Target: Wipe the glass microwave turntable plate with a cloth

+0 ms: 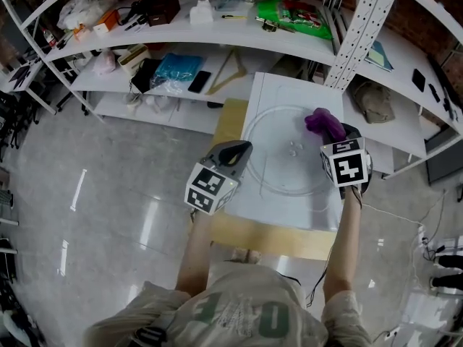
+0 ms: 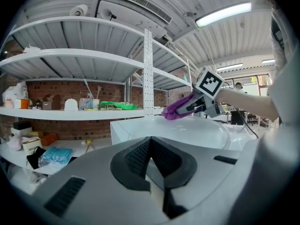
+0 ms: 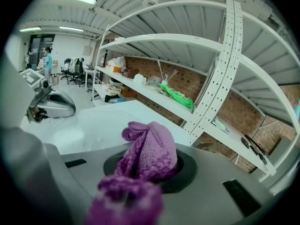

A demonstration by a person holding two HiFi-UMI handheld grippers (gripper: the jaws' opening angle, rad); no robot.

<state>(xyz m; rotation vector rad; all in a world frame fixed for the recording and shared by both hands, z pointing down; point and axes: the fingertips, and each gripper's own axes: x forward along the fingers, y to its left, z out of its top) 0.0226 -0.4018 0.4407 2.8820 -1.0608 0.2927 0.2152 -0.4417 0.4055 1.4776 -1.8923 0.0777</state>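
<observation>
Right tongs (image 1: 338,131) clamp the purple cloth (image 1: 323,123) over the glass plate (image 1: 269,166) (left tongs (image 1: 241,150) closed, empty).

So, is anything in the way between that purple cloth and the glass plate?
Nothing visible. The purple cloth, clamped in the right hand-held gripper, is at the right rim of the glass plate, whose surface looks bare. The left hand-held gripper sits at its left rim.

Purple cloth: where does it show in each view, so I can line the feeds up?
Head view: purple cloth right of centre, at the right gripper's tip.
Left gripper view: right of centre, held over the glass turntable plate.
Right gripper view: centre foreground, clamped.
Shared landmark: that plate, in all three.
</observation>
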